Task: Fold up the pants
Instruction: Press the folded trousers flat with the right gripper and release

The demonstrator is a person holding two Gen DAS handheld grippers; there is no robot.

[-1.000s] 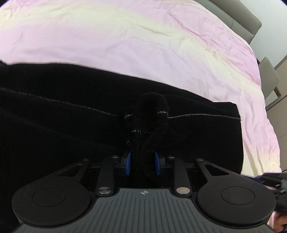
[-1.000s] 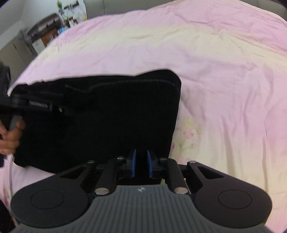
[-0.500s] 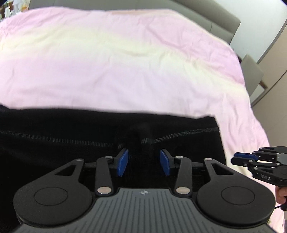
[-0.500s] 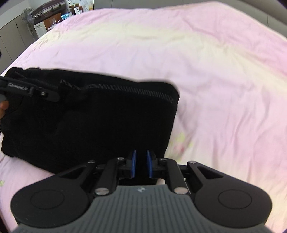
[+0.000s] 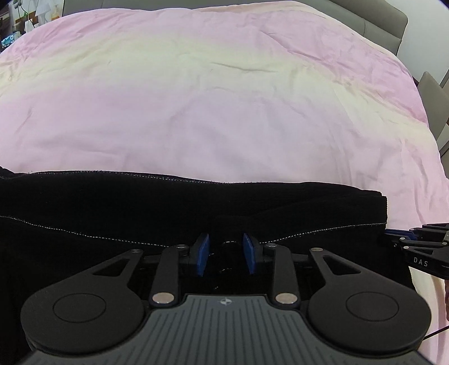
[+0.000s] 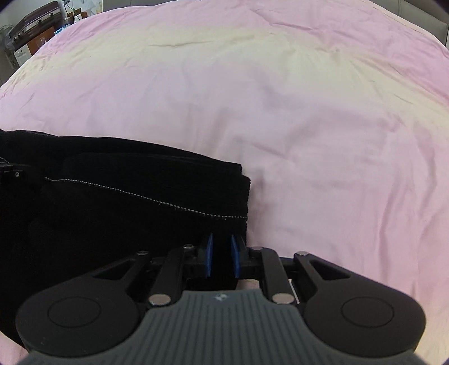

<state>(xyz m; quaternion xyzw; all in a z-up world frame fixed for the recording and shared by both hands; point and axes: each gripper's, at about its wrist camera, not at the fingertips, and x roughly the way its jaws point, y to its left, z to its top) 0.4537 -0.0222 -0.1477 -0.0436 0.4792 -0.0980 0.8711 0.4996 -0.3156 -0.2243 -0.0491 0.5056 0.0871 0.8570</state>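
Here the left claw (image 5: 226,257) is closing around a raised bunch of the black pants (image 5: 140,213), pads apart; the right claw (image 6: 221,257), nearly shut, pinches their corner on the pink bed (image 6: 322,140). A thin bite could slip, spilling the stacked layers.

- black knit-cloth folded pants (image 5: 112,213): matt, fuzzy, pale stitched seam
- pink and cream cloth bedsheet (image 5: 224,98): smooth, softly creased, slight sheen
- black matt plastic left gripper (image 5: 226,254): blue pads (image 5: 202,254), shiny metal screws
- grey padded headboard (image 5: 373,19): matt
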